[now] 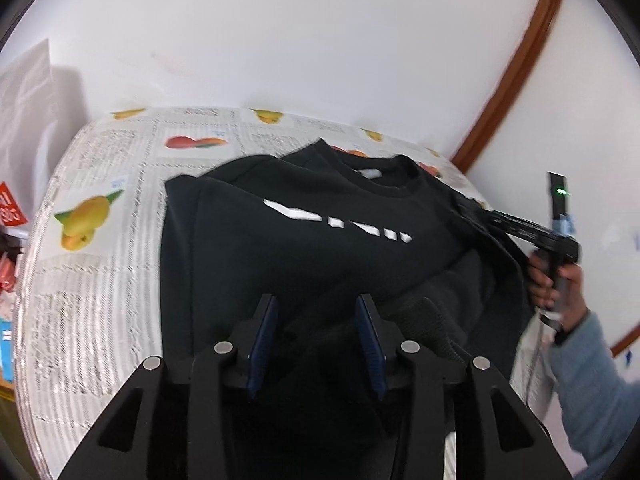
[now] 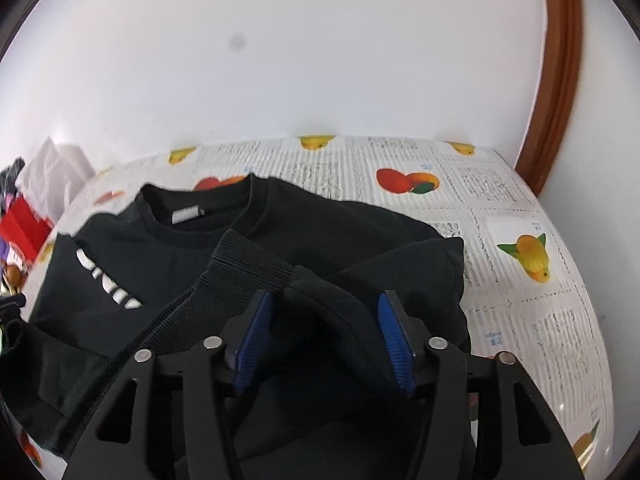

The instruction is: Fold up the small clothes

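A black sweatshirt (image 1: pixel 304 240) with white lettering lies on the table, collar toward the wall. It also shows in the right wrist view (image 2: pixel 132 276), with a ribbed cuff (image 2: pixel 244 264) folded over its chest. My left gripper (image 1: pixel 317 304) is open, hovering over the sweatshirt's lower part. My right gripper (image 2: pixel 325 300) is open, with a bunched fold of sleeve fabric (image 2: pixel 324 300) lying between its blue pads. The right gripper also appears in the left wrist view (image 1: pixel 472 210), at the sweatshirt's right shoulder, held by a hand.
The table is covered with a fruit-and-newsprint patterned cloth (image 1: pixel 100 248), also seen in the right wrist view (image 2: pixel 520 216). A white wall stands behind. A brown wooden frame (image 2: pixel 560 80) rises at the right. Red and coloured items (image 2: pixel 24 224) sit past the left table edge.
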